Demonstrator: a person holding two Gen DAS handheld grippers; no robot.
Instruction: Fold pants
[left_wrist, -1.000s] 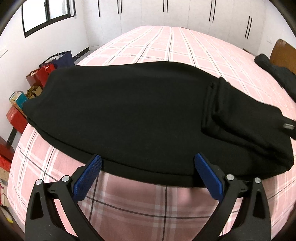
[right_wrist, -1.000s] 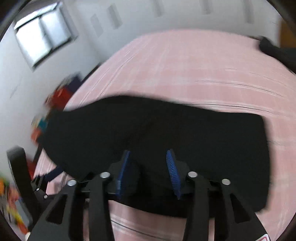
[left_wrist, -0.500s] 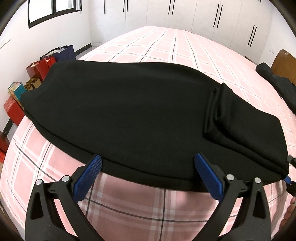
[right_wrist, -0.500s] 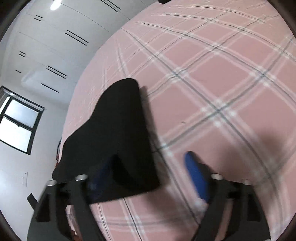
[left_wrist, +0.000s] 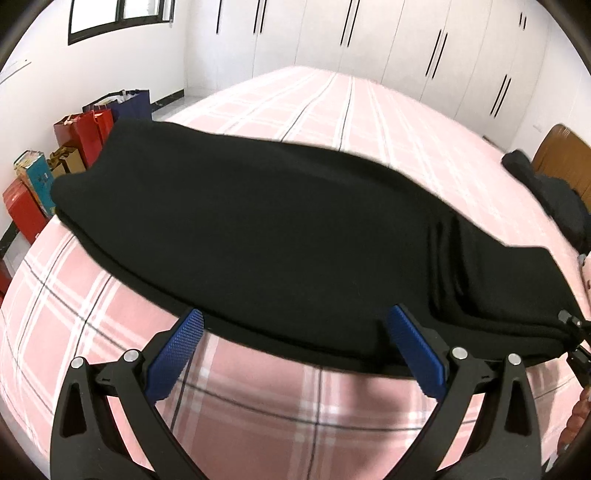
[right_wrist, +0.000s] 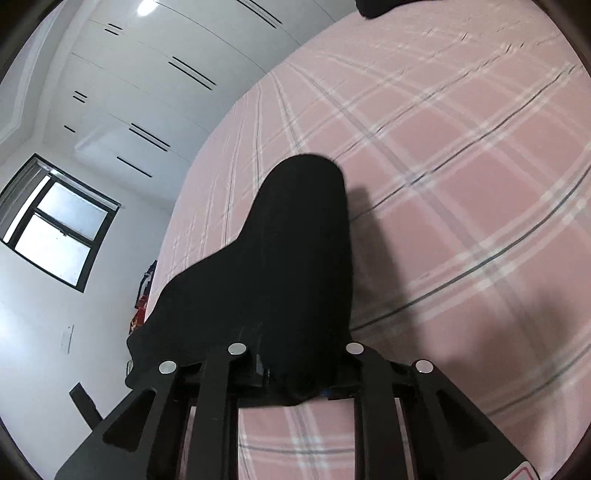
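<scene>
Black pants (left_wrist: 266, 229) lie folded lengthwise across a pink plaid bed (left_wrist: 258, 402). Their right end is doubled over into a thicker stack (left_wrist: 509, 295). My left gripper (left_wrist: 295, 350) is open, its blue pads (left_wrist: 177, 354) just short of the pants' near edge and empty. My right gripper (right_wrist: 295, 373) is shut on the end of the pants (right_wrist: 295, 258), which run away from it over the bed. A bit of the right gripper (left_wrist: 576, 332) shows at the pants' right end in the left wrist view.
Red and blue gift bags and boxes (left_wrist: 74, 147) stand on the floor left of the bed. Another dark garment (left_wrist: 546, 192) lies by the wooden headboard (left_wrist: 565, 155) at far right. White wardrobes (left_wrist: 406, 48) line the far wall.
My right gripper swung round to the pants' right end and closed on it. My left gripper stayed open at the near edge, tilting up slightly.
</scene>
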